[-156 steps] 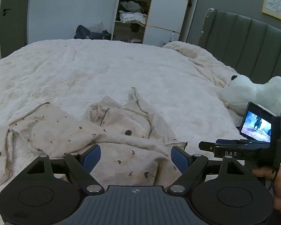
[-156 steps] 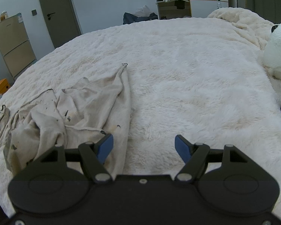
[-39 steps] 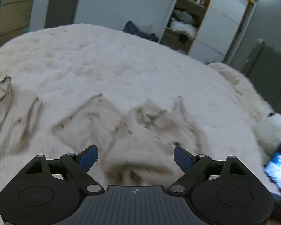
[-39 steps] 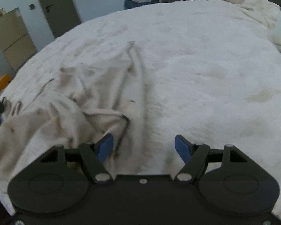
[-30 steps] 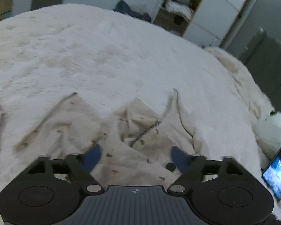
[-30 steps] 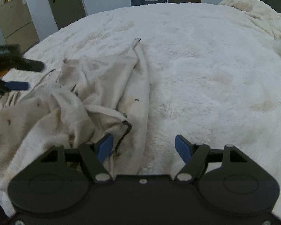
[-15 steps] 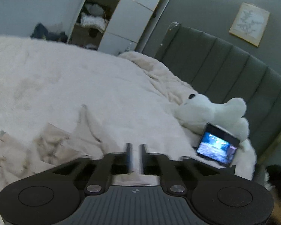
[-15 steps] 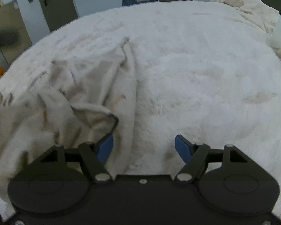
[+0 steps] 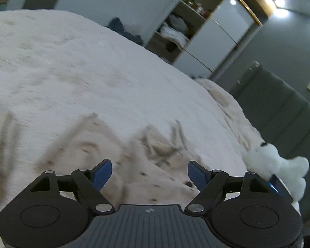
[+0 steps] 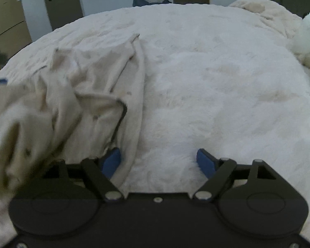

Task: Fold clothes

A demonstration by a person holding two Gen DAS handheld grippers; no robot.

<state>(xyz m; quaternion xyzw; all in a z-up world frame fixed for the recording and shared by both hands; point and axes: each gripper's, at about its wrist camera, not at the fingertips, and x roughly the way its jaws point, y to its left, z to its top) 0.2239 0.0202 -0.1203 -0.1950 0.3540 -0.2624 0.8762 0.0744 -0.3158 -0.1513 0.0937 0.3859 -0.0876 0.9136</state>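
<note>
Left tongs tilted downward, jaws opening — right tongs angled steeper, jaws spread wide.

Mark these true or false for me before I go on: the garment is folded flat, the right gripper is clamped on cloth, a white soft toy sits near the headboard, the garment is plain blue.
1. The garment lies neatly folded on the bed. False: it is crumpled and spread in loose ridges.
2. The right gripper is clamped on cloth. False: its jaws stand apart, with only the garment's edge by the left pad.
3. A white soft toy sits by the green headboard. True.
4. The garment is plain blue. False: it is cream with small dark marks.
5. The left gripper has the garment below its opening jaws, pinching nothing. True.
</note>
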